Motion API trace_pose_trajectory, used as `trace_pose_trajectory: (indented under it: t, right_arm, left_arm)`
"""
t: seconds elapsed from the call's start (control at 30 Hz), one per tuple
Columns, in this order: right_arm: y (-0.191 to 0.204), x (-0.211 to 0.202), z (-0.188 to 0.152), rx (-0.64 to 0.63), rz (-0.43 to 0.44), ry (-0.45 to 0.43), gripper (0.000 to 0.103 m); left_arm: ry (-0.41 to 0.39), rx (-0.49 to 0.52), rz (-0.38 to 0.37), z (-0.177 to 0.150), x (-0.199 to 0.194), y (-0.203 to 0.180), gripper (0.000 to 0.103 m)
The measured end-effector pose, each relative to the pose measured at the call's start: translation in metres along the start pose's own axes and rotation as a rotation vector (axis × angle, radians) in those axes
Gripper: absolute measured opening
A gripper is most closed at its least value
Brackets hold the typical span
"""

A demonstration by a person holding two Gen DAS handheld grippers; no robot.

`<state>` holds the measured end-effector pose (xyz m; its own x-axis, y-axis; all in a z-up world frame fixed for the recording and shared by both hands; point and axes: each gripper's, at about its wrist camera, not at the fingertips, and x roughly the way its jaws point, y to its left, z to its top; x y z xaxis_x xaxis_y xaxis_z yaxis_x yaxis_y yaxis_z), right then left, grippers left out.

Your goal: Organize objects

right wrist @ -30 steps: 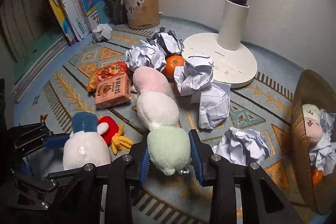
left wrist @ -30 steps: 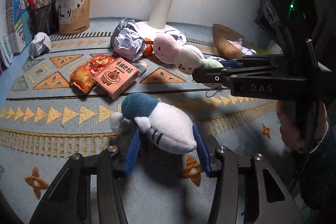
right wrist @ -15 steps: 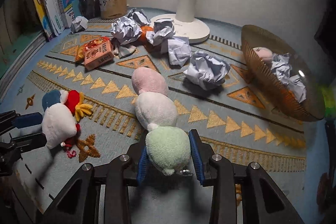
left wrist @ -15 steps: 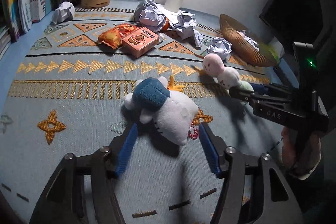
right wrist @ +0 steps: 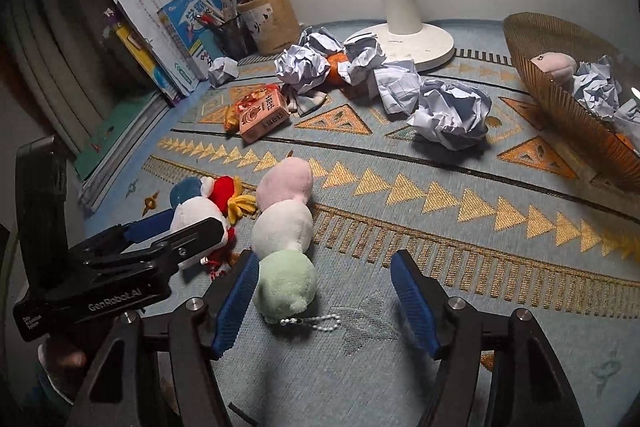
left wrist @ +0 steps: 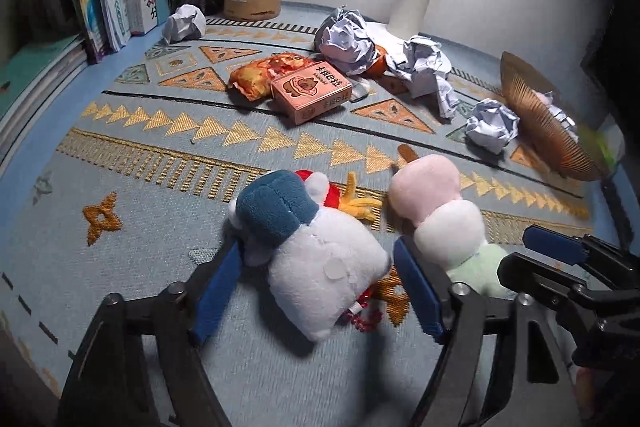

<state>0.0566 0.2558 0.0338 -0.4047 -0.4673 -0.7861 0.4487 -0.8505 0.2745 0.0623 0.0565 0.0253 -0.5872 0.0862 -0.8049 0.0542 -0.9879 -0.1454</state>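
Two plush toys lie side by side: chicken plush (left wrist: pixel 320 259) between the spread left gripper (left wrist: pixel 320 291), dango plush (right wrist: pixel 285 227) against the wide right gripper (right wrist: pixel 326 301) (both released); crumpled paper balls (right wrist: pixel 450 113) far ahead remain unsorted.

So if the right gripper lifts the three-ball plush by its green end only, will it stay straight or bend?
The three-ball plush would probably droop: its soft balls join at narrow necks. It looks light. Its bead chain would likely dangle.
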Motion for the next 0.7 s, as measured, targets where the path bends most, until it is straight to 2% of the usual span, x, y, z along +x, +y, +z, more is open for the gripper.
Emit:
trace_pose_trajectory:
  t: [0.03,0.13,0.3,0.37,0.4,0.47,0.53,0.6,0.7]
  right_arm:
    - [0.003,0.007,-0.001,-0.01,0.006,0.014,0.067]
    - [0.017,0.017,-0.004,-0.056,-0.008,0.022,0.067]
    - [0.03,0.032,-0.002,-0.116,-0.089,0.024,0.067]
    - [0.032,0.036,-0.002,-0.127,-0.089,0.027,0.066]
    - [0.033,0.038,-0.002,-0.128,-0.091,0.025,0.057]
    - [0.034,0.041,-0.003,-0.146,-0.136,0.022,0.048]
    - [0.034,0.039,-0.005,-0.15,-0.133,0.007,0.047]
    - [0.031,0.039,-0.005,-0.138,-0.124,0.0,0.046]
    - [0.028,0.036,-0.004,-0.118,-0.117,-0.012,0.046]
  left_arm:
    - [0.005,-0.002,-0.035,-0.002,0.002,0.002,0.059]
    - [-0.017,0.021,-0.046,-0.004,-0.001,0.005,0.054]
    - [-0.014,0.139,-0.151,-0.007,-0.007,0.011,0.052]
    - [-0.003,0.168,-0.187,-0.006,-0.008,0.015,0.053]
    - [-0.006,0.175,-0.197,-0.007,-0.01,0.017,0.055]
    - [0.0,0.201,-0.162,-0.008,-0.013,0.019,0.065]
    - [-0.011,0.197,-0.117,-0.01,-0.017,0.024,0.078]
    - [-0.011,0.149,-0.119,-0.01,-0.022,0.032,0.078]
    - [-0.009,0.095,-0.083,-0.011,-0.029,0.039,0.078]
